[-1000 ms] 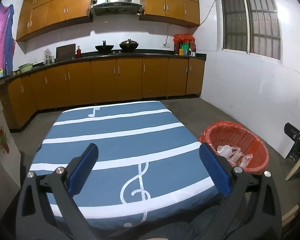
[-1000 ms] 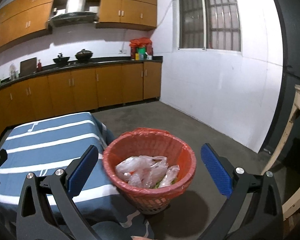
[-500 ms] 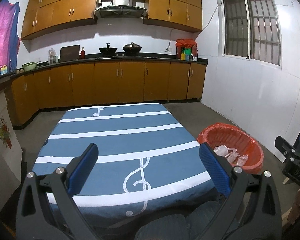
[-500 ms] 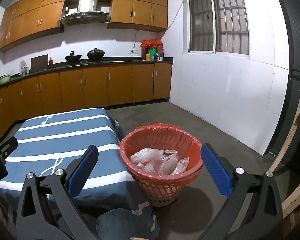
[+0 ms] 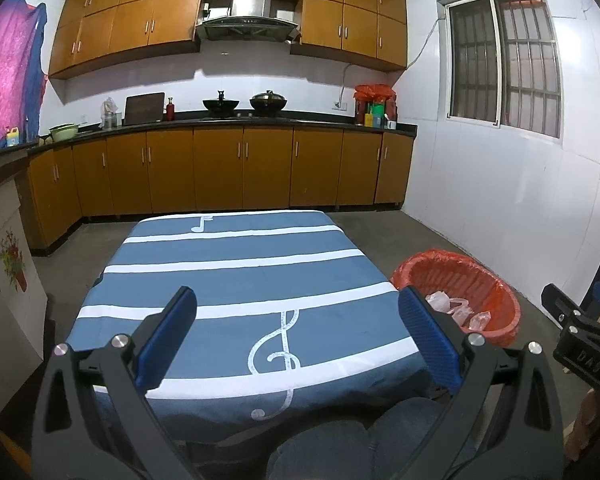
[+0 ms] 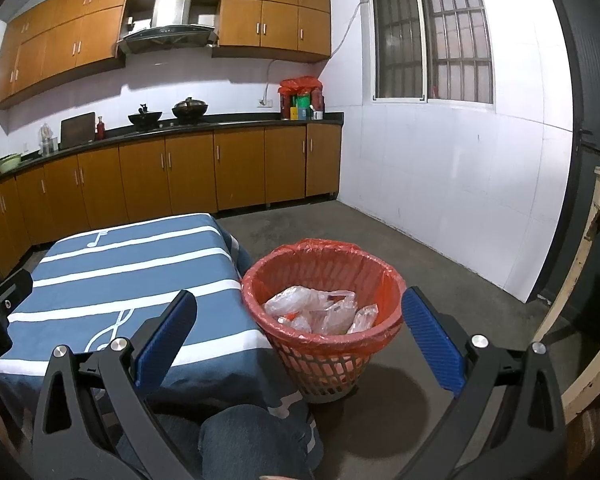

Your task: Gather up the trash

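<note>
Trash basket (image 5: 456, 300) sits just beyond the left gripper's (image 5: 296, 340) right jaw, beside the striped table (image 5: 236, 280); jaws spread wide, empty. From the right wrist, the right gripper (image 6: 300, 336) gapes empty too, basket between its jaws, crumpled plastic bags (image 6: 316, 312) inside.

Both the left gripper (image 5: 298, 338) and the right gripper (image 6: 299, 338) have black angular frames, silver screws and ribbed blue pads (image 5: 168, 340); the person wears blue jeans (image 6: 252, 440).
</note>
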### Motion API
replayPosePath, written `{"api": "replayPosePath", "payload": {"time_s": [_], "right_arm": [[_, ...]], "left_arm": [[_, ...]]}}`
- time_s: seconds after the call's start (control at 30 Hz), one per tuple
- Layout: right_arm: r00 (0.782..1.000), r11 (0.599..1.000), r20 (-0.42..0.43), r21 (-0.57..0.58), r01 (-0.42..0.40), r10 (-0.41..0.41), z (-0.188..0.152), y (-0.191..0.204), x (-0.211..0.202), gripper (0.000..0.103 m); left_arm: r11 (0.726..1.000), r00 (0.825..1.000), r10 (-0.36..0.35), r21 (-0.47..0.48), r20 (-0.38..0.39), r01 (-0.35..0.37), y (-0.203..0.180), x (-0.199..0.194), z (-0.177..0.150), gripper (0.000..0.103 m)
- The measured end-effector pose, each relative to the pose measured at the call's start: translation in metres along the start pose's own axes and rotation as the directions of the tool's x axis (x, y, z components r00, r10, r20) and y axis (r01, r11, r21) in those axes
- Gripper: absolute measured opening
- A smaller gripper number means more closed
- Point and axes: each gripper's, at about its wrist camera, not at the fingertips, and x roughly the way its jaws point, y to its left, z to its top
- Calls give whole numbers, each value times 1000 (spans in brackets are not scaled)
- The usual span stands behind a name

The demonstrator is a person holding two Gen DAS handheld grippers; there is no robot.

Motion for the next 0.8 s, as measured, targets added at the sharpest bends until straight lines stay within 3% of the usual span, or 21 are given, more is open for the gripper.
{"api": "replayPosePath", "payload": {"time_s": [0.8], "right_arm": [[1000,1000,-26,9,-6,7,-5,1,-1,101]], "left_arm": [[1000,999,29,2,-15,-29,-2,-3,-5,99]]}}
